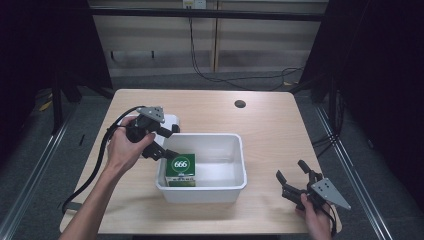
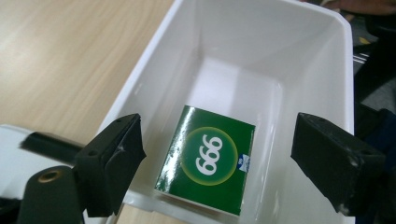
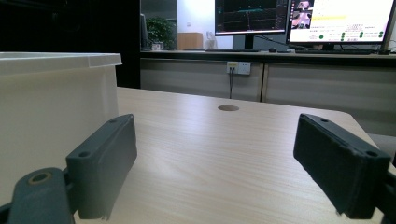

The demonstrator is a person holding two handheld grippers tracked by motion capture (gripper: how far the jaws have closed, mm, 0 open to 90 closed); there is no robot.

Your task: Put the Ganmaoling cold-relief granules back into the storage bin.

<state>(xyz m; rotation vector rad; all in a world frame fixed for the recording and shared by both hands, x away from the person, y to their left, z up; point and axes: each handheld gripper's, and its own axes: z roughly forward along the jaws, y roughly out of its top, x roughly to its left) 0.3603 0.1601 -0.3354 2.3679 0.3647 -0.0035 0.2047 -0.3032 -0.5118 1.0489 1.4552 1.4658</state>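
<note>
A green box marked "666" (image 1: 180, 169) lies in the near left corner of a white bin (image 1: 241, 150) at the middle of the table. My left gripper (image 1: 169, 141) hovers just over the bin's left rim, held by a hand, jaws apart with nothing between them. In the left gripper view the green box (image 2: 208, 161) lies below the left gripper (image 2: 217, 140) on the bin's floor, inside the white bin (image 2: 154, 60). My right gripper (image 1: 291, 171) rests open near the table's front right corner, to the right of the bin. Its view shows the right gripper (image 3: 215, 140) with the bin wall (image 3: 51, 116) at the left.
A white object (image 1: 173, 120) lies on the table just behind the left gripper. A round cable hole (image 1: 240, 104) sits at the table's far side. Cables trail from both grippers. Bare wooden tabletop (image 1: 280, 130) stretches to the right of the bin.
</note>
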